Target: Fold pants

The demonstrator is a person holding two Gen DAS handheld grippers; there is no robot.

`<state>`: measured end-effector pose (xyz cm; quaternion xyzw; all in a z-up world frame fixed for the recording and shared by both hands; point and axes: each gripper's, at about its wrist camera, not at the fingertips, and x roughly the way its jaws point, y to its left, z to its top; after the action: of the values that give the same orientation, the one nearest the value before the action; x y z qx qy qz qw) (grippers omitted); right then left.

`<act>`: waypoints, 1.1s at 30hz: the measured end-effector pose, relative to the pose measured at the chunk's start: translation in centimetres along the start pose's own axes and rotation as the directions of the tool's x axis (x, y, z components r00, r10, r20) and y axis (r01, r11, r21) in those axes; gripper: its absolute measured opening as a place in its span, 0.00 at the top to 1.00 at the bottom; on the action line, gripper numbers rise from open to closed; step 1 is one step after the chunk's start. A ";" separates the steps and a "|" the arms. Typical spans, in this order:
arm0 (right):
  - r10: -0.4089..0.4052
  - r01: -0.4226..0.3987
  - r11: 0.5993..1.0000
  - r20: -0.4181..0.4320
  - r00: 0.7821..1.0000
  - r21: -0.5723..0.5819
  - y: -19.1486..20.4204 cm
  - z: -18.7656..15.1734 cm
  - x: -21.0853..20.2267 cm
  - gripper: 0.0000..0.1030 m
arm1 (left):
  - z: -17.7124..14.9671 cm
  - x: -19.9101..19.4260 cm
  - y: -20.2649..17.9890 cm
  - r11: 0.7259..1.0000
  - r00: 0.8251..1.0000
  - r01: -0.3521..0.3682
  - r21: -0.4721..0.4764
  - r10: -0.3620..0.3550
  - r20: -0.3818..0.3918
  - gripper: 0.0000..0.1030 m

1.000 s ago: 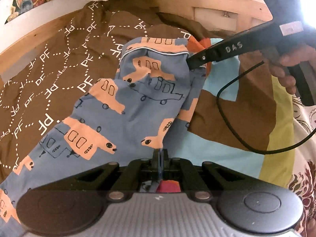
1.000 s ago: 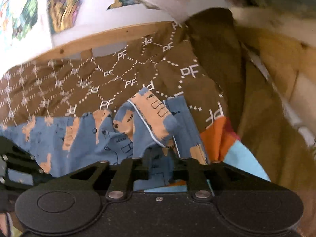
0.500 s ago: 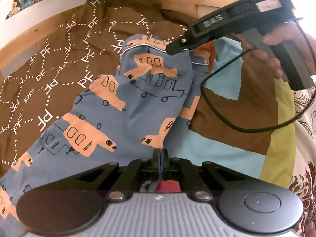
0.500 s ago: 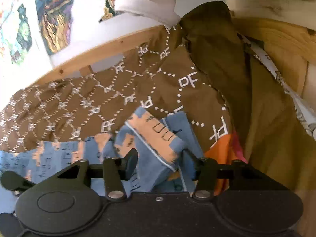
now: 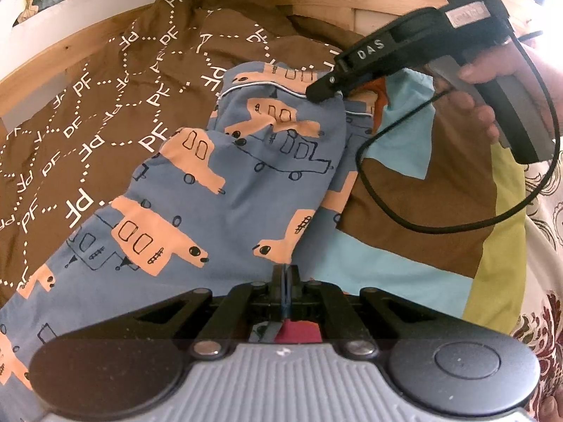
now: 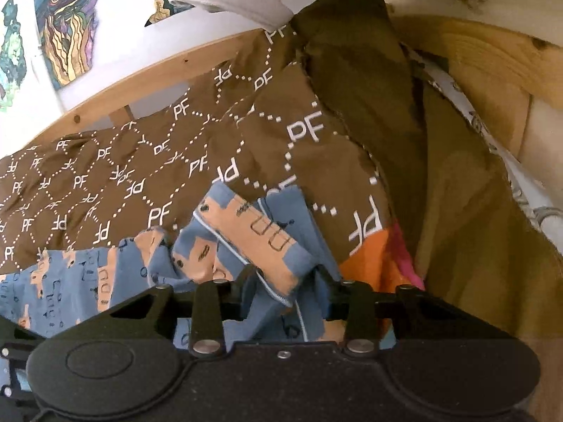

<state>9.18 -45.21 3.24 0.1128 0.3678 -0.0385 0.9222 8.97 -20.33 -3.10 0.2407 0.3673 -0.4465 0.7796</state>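
Note:
Blue pants [image 5: 246, 176] printed with orange cars lie spread on a brown blanket. My left gripper [image 5: 285, 274] is shut on the pants' near edge, and blue cloth shows between its fingers. My right gripper [image 6: 283, 274] is at the white-piped waistband [image 6: 260, 232], its jaws closing with a bunched fold of waistband pinched between them. In the left wrist view the right gripper [image 5: 323, 91] comes in from the upper right, its tips on the waistband's far corner, with a person's hand [image 5: 482, 105] on its handle.
The brown "PF" blanket [image 5: 105, 105] covers the left. A patchwork quilt [image 5: 404, 193] in brown, light blue and green lies to the right. A wooden bed frame [image 6: 492, 70] runs along the back and right. A black cable [image 5: 362, 183] loops over the quilt.
My right gripper opened off the waistband, shifted a little to the left along it and closed on a fold again. The left gripper stayed put, still shut on the pants.

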 end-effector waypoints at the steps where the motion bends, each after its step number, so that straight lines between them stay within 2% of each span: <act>1: -0.013 0.013 1.000 0.016 1.000 -0.015 0.3 0.2 -0.1 0.90 | 0.0 -0.1 0.0 1.000 1.000 -0.003 -0.003 0.003 0.003 0.99; 5: -0.022 0.029 0.997 0.109 0.994 -0.068 1.6 1.0 -1.8 0.93 | 0.2 -1.0 0.0 1.000 0.998 -0.022 -0.012 0.023 0.052 0.99; 8: -0.055 0.083 0.988 0.213 0.976 -0.129 2.4 1.0 -4.6 0.93 | 0.6 -1.6 0.1 1.000 0.997 -0.019 -0.009 0.020 0.079 1.00; 9: -0.066 0.096 0.986 0.216 0.974 -0.133 2.3 0.8 -4.9 0.93 | 0.6 -1.7 -0.1 1.000 0.996 -0.021 -0.001 0.021 0.083 1.00; 11: -0.087 0.108 0.987 0.164 0.983 -0.122 1.6 0.0 -4.6 0.92 | 0.7 -1.3 -0.3 1.000 0.998 -0.021 0.021 0.019 0.061 1.00; 15: -0.143 0.150 0.985 0.078 0.987 -0.087 0.3 -2.2 -3.0 0.90 | 0.2 0.0 -0.5 0.999 1.000 0.001 0.034 0.000 -0.023 1.00; 19: -0.153 0.161 0.981 0.075 0.985 -0.109 0.4 -3.0 -2.8 0.88 | 0.3 0.1 0.0 1.000 0.999 0.016 0.025 -0.015 -0.028 0.98; 21: -0.150 0.158 0.979 0.072 0.986 -0.131 0.6 -3.3 -2.8 0.84 | 0.6 -0.3 0.9 0.999 0.999 0.048 -0.015 -0.048 -0.014 0.86; 24: -0.134 0.143 0.981 0.076 0.988 -0.130 0.5 -3.4 -3.2 0.69 | 1.6 -1.3 2.8 0.995 0.996 0.077 -0.068 -0.074 0.050 0.68; 26: -0.125 0.135 0.981 0.080 0.989 -0.142 0.3 -3.6 -3.5 0.68 | 3.0 -1.6 3.7 0.995 0.995 0.067 -0.076 -0.061 0.085 0.61; 27: -0.121 0.132 0.980 0.082 0.989 -0.149 0.2 -3.6 -3.6 0.66 | 3.9 -1.4 4.3 0.995 0.993 0.059 -0.080 -0.050 0.105 0.51; 29: -0.111 0.122 0.982 0.081 0.991 -0.146 -0.1 -3.6 -3.5 0.60 | 6.1 -0.8 5.2 0.995 0.989 0.041 -0.092 -0.028 0.147 0.39; 31: -0.098 0.109 0.985 0.084 0.992 -0.132 -0.5 -3.7 -3.5 0.54 | 8.4 0.2 5.9 0.994 0.982 0.048 -0.102 -0.029 0.185 0.37; 33: -0.092 0.103 0.986 0.086 0.992 -0.134 -0.6 -3.8 -3.5 0.52 | 10.7 1.8 6.5 0.990 0.976 0.089 -0.110 -0.064 0.207 0.33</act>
<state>4.05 -44.96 2.86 0.0287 0.3378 -0.0625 0.9387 19.05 -25.63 2.35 0.1327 0.3207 -0.4759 0.8081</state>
